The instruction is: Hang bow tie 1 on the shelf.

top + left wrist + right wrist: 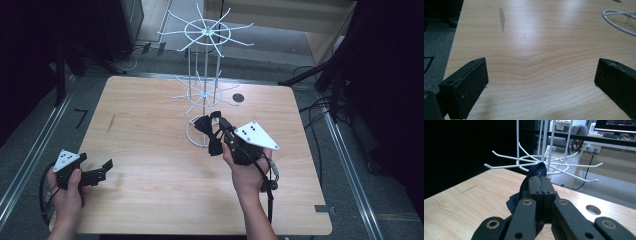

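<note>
The right gripper [220,131] is held above the middle of the wooden table [150,165], gripped from below by the person's right hand [247,172]. Its jaws are pressed fully together on a dark cloth item [209,131], which looks like a bow tie in the high view. In the right gripper view the jaws meet with a thin fold of the cloth [535,173] pinched between the pads; the rest of the cloth hangs below and to the left of the jaws.

Directly ahead of the right gripper's jaws stands the white wire rack [204,60], a post carrying two tiers of radiating hooks. The lower tier [544,165] lies just beyond the jaw tips and slightly above them in the right gripper view. The round wire base [192,135] of the rack sits on the table just beside the cloth, on the left of the right gripper in the high view. Whether the cloth touches a hook cannot be told.

The left gripper [97,172] rests near the table's left front corner, well apart from the right gripper and the rack, with the left hand [67,192] around its body. Its jaws stand wide apart, and bare tabletop [536,75] lies between them. A curve of white wire [617,21] shows far ahead and to the right of its jaws.
</note>
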`<state>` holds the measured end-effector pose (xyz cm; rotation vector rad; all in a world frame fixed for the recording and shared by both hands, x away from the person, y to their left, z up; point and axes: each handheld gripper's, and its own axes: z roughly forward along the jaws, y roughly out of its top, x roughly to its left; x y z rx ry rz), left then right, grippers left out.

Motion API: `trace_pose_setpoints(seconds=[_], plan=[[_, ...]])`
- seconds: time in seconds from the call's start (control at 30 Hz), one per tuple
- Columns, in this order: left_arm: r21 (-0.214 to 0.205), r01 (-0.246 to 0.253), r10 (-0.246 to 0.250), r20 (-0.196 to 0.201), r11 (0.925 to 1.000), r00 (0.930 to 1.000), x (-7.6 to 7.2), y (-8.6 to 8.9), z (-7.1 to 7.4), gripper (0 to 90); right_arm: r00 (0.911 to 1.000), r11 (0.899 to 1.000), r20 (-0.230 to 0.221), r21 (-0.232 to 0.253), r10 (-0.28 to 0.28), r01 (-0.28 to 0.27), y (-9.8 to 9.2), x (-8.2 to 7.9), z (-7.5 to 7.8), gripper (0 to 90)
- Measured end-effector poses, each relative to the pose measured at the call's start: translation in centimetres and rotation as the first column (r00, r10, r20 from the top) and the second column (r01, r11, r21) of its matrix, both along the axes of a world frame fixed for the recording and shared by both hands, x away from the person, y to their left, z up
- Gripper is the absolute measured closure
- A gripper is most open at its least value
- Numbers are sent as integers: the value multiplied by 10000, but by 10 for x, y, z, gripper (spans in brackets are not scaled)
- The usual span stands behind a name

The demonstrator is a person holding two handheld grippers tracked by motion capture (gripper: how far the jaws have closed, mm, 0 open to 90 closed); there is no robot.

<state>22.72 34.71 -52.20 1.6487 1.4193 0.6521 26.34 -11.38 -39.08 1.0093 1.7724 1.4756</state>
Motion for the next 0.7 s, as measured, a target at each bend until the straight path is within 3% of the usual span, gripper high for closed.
trace_pose_setpoints(seconds=[0.7], plan=[[-13,8,-8,10,10000,10000,0,0,0,0,9985,9996,-550,277,14,1,1,26,-15,900]])
